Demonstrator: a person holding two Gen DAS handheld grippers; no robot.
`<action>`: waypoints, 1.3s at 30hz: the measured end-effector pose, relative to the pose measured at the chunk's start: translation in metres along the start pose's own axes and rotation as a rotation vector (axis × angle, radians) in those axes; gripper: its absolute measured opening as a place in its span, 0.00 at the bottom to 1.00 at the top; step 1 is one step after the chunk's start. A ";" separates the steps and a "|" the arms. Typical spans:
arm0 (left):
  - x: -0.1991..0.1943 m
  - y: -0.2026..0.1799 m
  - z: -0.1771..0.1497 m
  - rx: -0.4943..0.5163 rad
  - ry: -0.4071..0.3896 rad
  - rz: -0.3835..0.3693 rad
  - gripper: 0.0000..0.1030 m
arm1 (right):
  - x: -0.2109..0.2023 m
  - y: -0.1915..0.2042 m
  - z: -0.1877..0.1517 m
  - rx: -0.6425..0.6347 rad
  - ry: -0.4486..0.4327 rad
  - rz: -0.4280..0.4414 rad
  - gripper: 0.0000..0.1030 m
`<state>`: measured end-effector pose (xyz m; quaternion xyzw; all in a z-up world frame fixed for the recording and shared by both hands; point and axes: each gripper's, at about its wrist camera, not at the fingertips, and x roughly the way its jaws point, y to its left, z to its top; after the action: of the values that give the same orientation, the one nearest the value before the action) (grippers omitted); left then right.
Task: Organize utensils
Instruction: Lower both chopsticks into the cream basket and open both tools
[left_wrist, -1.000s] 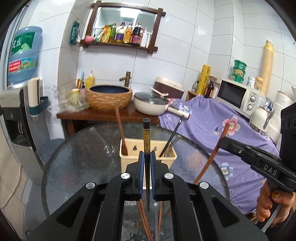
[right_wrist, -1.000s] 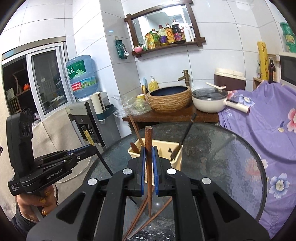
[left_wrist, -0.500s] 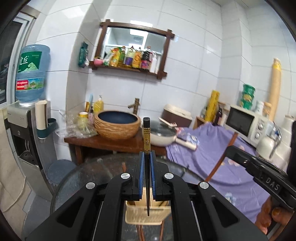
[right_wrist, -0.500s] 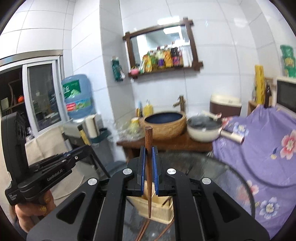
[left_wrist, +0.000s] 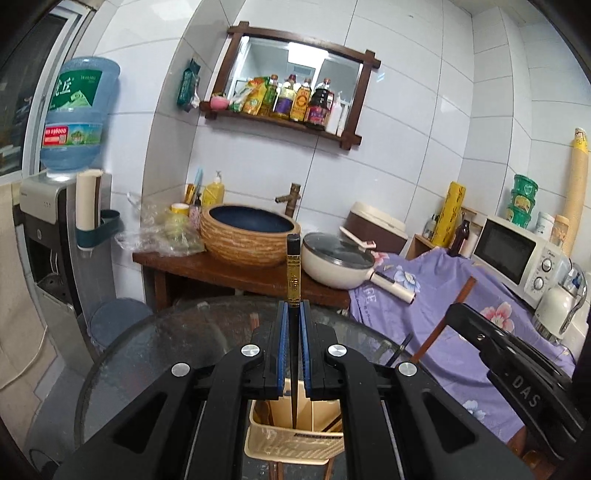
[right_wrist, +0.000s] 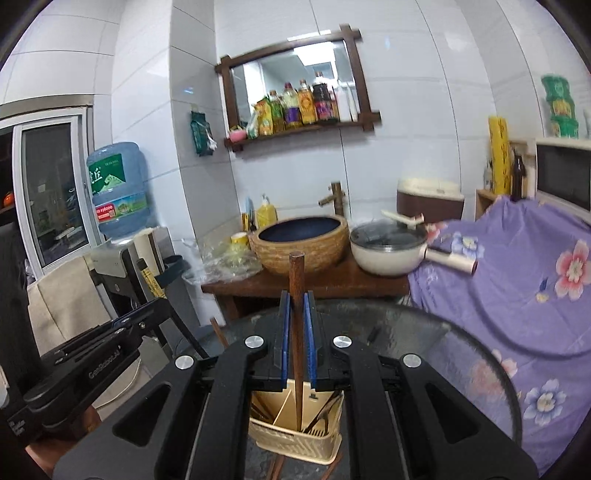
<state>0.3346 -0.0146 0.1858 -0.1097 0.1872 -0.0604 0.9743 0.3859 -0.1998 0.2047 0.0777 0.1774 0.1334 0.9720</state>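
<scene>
My left gripper (left_wrist: 294, 310) is shut on a black chopstick with a gold band (left_wrist: 293, 273), held upright, its lower tip over the beige utensil holder (left_wrist: 295, 445). My right gripper (right_wrist: 296, 301) is shut on a brown wooden chopstick (right_wrist: 296, 280), also upright, its lower tip inside the holder (right_wrist: 295, 441), which has several utensils in its compartments. The right gripper also shows at the right of the left wrist view (left_wrist: 517, 380); the left gripper shows at the left of the right wrist view (right_wrist: 96, 350). The holder stands on a round glass table (right_wrist: 443, 350).
More brown chopsticks lie on the glass below the holder (right_wrist: 275, 469). Behind the table a wooden stand carries a woven basin (left_wrist: 249, 236) and a cream pan (left_wrist: 338, 264). A purple flowered cloth (right_wrist: 517, 280), a microwave (left_wrist: 513, 256) and a water dispenser (left_wrist: 55, 236) surround the table.
Both grippers have risen and moved forward with their chopsticks, so the holder now sits low under the jaws. The chopstick tips now hang over or in the holder.
</scene>
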 end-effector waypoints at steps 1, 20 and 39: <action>0.002 0.000 -0.003 0.003 0.007 0.000 0.06 | 0.004 -0.003 -0.005 0.009 0.014 0.001 0.08; 0.039 0.009 -0.064 0.044 0.155 0.000 0.06 | 0.036 -0.012 -0.060 -0.005 0.113 -0.010 0.06; 0.000 0.028 -0.113 0.067 0.143 0.011 0.54 | -0.019 -0.016 -0.120 -0.107 0.042 -0.032 0.54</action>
<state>0.2943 -0.0093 0.0765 -0.0714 0.2550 -0.0691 0.9618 0.3288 -0.2077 0.0963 0.0201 0.1916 0.1286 0.9728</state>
